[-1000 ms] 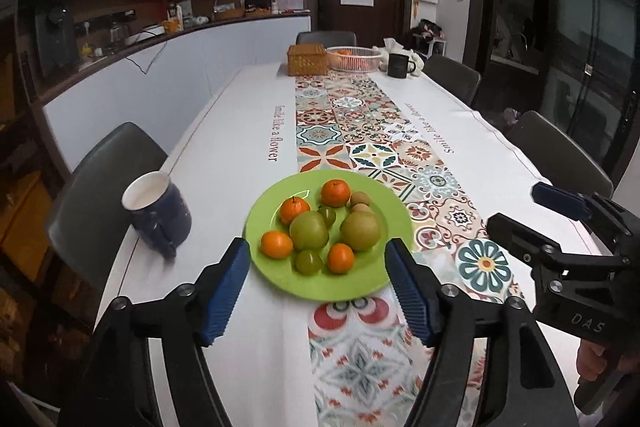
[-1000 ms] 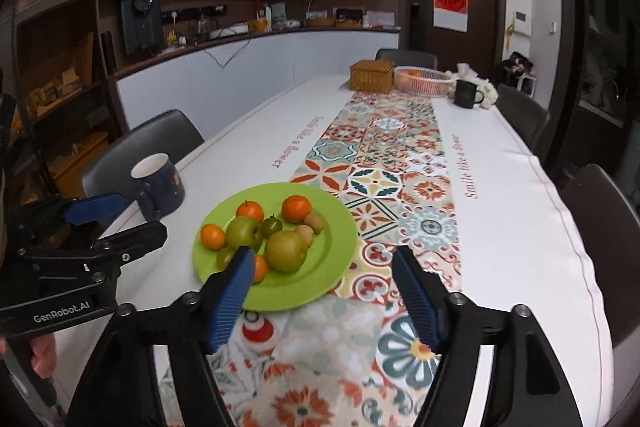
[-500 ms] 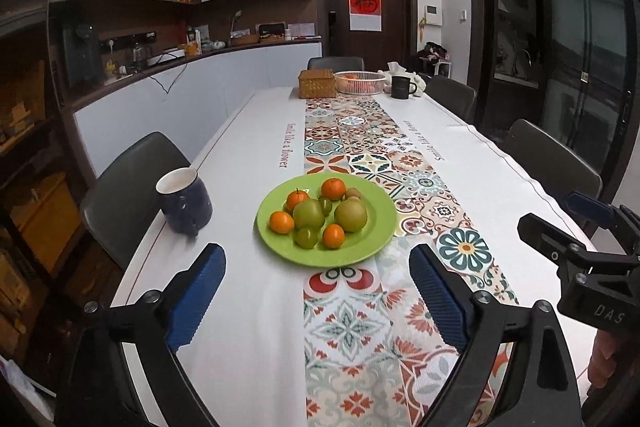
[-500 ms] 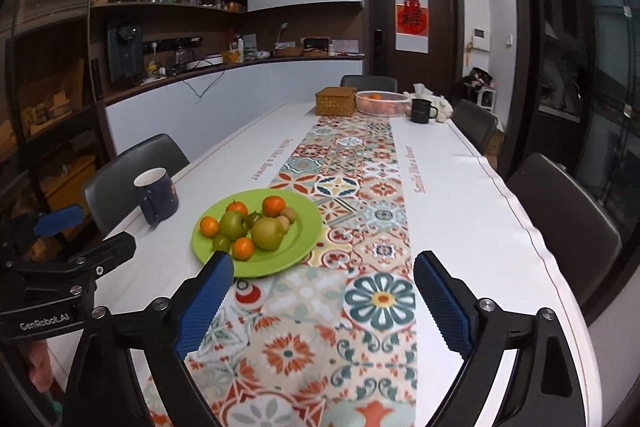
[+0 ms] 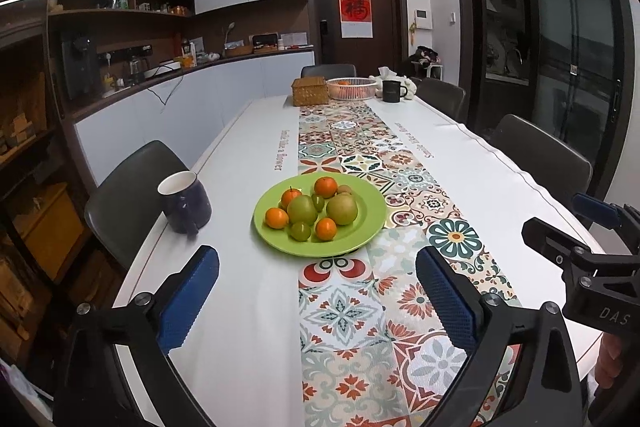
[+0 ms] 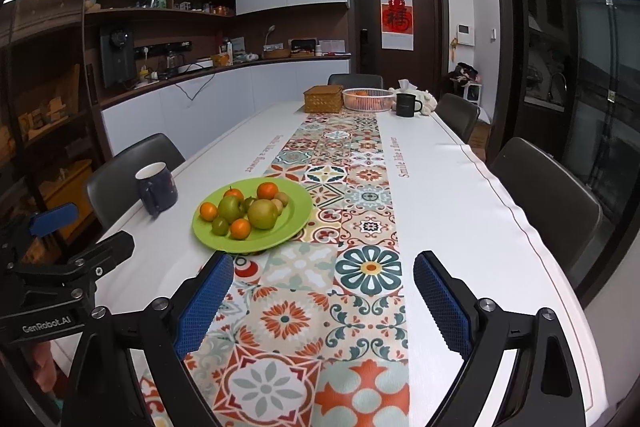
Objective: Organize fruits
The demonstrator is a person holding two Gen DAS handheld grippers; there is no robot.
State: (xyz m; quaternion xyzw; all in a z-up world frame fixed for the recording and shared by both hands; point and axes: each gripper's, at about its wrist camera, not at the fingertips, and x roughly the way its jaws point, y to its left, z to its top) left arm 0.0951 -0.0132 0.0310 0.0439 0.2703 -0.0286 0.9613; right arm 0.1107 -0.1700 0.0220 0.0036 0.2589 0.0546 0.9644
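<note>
A green plate [image 5: 362,231] [image 6: 294,217] sits on the near part of the table. It holds several small oranges [image 5: 277,217] [image 6: 267,190], green fruits [image 5: 302,209] [image 6: 229,208], a pear [image 5: 342,209] [image 6: 262,213] and small kiwis. My left gripper [image 5: 318,291] is open and empty, well short of the plate. My right gripper [image 6: 322,295] is open and empty, to the right of the plate and nearer than it. Each gripper shows at the side of the other's view.
A dark blue mug [image 5: 185,202] [image 6: 157,187] stands left of the plate. At the far end are a wicker box [image 5: 309,91], a white basket with oranges [image 5: 351,88] and a black mug [image 5: 392,91]. Chairs line both sides. A patterned runner [image 6: 340,227] covers the table's middle.
Both grippers have pulled back and risen from the plate, which looks smaller and farther. The jaws stay open and empty. The fruit has not moved.
</note>
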